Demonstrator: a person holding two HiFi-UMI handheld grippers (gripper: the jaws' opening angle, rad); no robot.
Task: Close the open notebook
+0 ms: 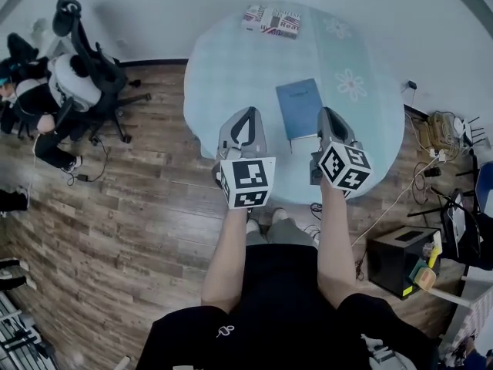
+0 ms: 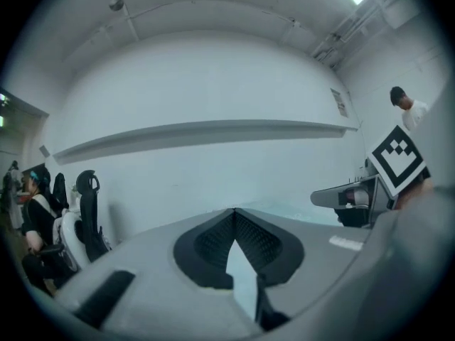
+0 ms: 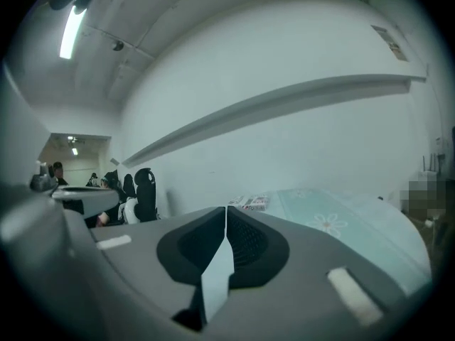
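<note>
The blue notebook (image 1: 300,108) lies shut and flat on the round table (image 1: 223,68), which has a pale blue cloth with daisy prints. A thin dark strap or pen sticks out at its near edge. My left gripper (image 1: 246,119) hovers just left of the notebook, near the table's front edge, jaws shut and empty. My right gripper (image 1: 330,119) hangs at the notebook's right side, also shut on nothing. In the left gripper view the tips (image 2: 233,211) meet, facing the wall. In the right gripper view the tips (image 3: 226,209) close over the tabletop. Neither gripper view shows the notebook.
A printed box (image 1: 271,20) rests at the table's far edge, also the box (image 3: 249,203). A seated person and office chairs (image 1: 77,83) are at the left. A black box (image 1: 402,257) and cables (image 1: 435,141) lie on the floor at the right.
</note>
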